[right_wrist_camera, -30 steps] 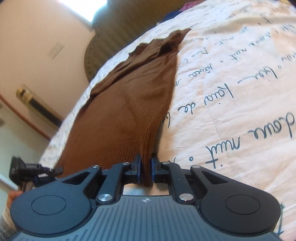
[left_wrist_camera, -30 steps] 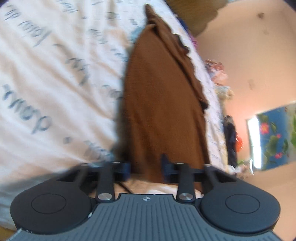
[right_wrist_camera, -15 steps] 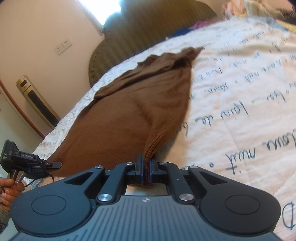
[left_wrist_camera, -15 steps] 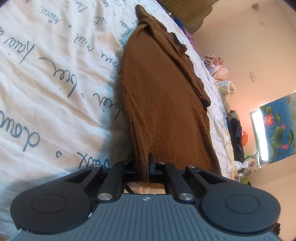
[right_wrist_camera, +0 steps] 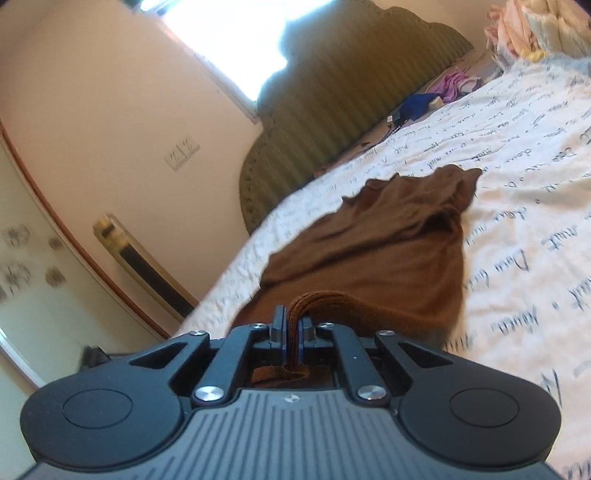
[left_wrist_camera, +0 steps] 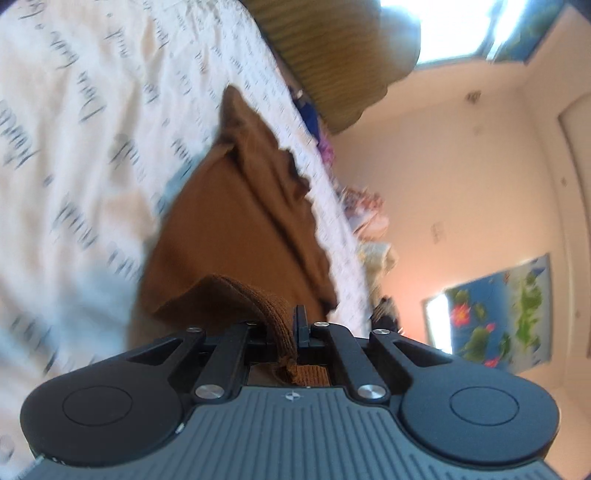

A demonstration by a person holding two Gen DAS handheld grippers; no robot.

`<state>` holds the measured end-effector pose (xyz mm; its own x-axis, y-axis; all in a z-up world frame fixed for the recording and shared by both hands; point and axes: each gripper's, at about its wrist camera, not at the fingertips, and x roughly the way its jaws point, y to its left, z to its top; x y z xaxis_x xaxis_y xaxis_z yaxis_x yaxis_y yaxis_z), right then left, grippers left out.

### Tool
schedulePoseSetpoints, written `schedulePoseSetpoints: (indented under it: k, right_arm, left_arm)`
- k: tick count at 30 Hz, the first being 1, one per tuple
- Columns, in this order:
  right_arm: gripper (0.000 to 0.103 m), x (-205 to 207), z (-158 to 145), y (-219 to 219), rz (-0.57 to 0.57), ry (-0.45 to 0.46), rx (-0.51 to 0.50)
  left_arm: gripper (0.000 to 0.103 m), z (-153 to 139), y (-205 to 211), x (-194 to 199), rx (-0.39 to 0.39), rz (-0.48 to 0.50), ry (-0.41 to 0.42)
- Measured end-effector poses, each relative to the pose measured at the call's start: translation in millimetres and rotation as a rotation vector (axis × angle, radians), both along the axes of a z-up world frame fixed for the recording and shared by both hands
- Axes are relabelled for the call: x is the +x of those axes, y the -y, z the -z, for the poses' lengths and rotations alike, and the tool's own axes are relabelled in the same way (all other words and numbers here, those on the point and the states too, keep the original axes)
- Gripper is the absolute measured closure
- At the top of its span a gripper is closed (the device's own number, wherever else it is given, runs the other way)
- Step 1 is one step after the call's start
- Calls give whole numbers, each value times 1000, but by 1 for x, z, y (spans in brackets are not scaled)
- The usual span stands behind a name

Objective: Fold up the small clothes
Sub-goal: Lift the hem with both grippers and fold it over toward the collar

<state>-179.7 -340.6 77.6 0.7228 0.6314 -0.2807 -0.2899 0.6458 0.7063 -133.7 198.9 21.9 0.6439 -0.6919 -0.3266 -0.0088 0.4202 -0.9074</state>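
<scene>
A brown knit sweater [left_wrist_camera: 236, 229] lies lengthwise on a white bedspread [left_wrist_camera: 74, 155] printed with handwriting. My left gripper [left_wrist_camera: 282, 330] is shut on the ribbed hem at the sweater's near left corner, lifted off the bed. My right gripper [right_wrist_camera: 291, 332] is shut on the ribbed hem at the near right corner of the sweater [right_wrist_camera: 388, 258], also lifted. The far end of the sweater, with bunched sleeves, rests on the bedspread [right_wrist_camera: 535, 221]. The view from the left wrist is blurred.
An olive padded headboard [right_wrist_camera: 351, 122] stands at the far end of the bed. Loose blue and purple clothes [right_wrist_camera: 436, 96] lie beside it, and a pile of pale clothes [right_wrist_camera: 532, 26] at the far right. A wall heater [right_wrist_camera: 144, 266] stands left of the bed.
The left gripper closed on the hem corner. Both grippers have lifted the near hem up and moved it forward over the sweater, so the cameras now look higher toward the headboard.
</scene>
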Motion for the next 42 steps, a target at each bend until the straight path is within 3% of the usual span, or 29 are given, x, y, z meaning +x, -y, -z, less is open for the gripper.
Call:
schedulePoseSetpoints:
  k: [5,11,18,23,26,29,31,33,34,36,38,40,42]
  right_arm:
    - [98,80,7,27,40,-46,101]
    - [98,182,21,44,70,-116,123]
    - [98,275,44,58,128,-230,125]
    - [98,323,59,64,165,-299,128]
    - [98,347,69,63,171,-336,94]
    - [94,367,84,60,169,-403,80]
    - [85,380,90,56,179,-448,24]
    - [84,382,83,54,183,-420,-25]
    - [78,382,76,54,194,-401,-53]
    - [51,374,58,53,198,-341,-116]
    - [40,357,37,49,179,-244,-185]
    - [36,336,20,47,153,-157,-216]
    - [36,325,14,36,37,-102,-213]
  left_arm:
    - [98,-9,6,63,-29,-47,22]
    - [98,-20,28,155,35,-53,40]
    - [98,-14,60,263,123,-58,-34]
    - [98,-8,63,307,126,-89,-70]
    - [98,-5,67,332,175,-94,-102]
    - [98,10,64,352,207,-138,-170]
    - [91,15,57,358,224,-193,-187]
    - [81,13,50,364,239,-216,-170]
    - [72,7,48,363,266,-231,-157]
    - [71,-9,49,354,274,-200,-83]
    - [63,-27,64,337,314,-124,-12]
    - [44,-38,86,311,372,-44,53]
    - [41,-38,112,293,393,56,91]
